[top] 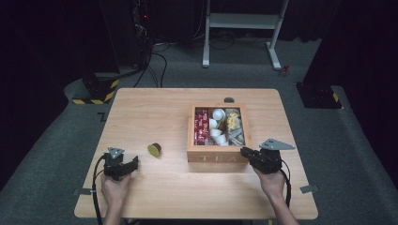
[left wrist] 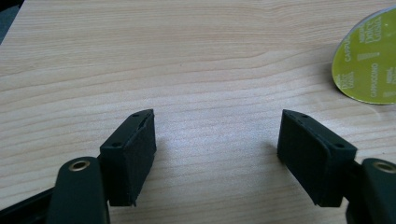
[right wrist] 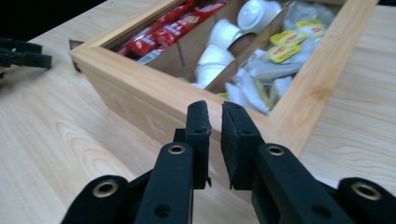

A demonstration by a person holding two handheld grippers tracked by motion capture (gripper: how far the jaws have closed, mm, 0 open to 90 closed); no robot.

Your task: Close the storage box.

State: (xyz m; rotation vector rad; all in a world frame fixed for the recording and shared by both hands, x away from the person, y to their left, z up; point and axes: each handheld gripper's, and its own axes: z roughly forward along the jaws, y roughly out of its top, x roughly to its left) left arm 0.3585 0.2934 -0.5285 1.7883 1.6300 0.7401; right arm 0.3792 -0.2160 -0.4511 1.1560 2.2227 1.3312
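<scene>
I hold left gripper (left wrist: 217,154) fingers spread beside the coffee capsule (left wrist: 369,58), ready to grasp; right gripper (right wrist: 215,135) fingers nearly pressed together, empty, at the tea box (right wrist: 140,100) corner

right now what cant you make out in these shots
- Capsule: left gripper view, cut off by the right edge; lid print blurred.
- Tea box contents: high view, too small to identify.
- Box front lettering: right gripper view, hidden behind the right gripper.
- Small dark item behind the box: too small.
</scene>
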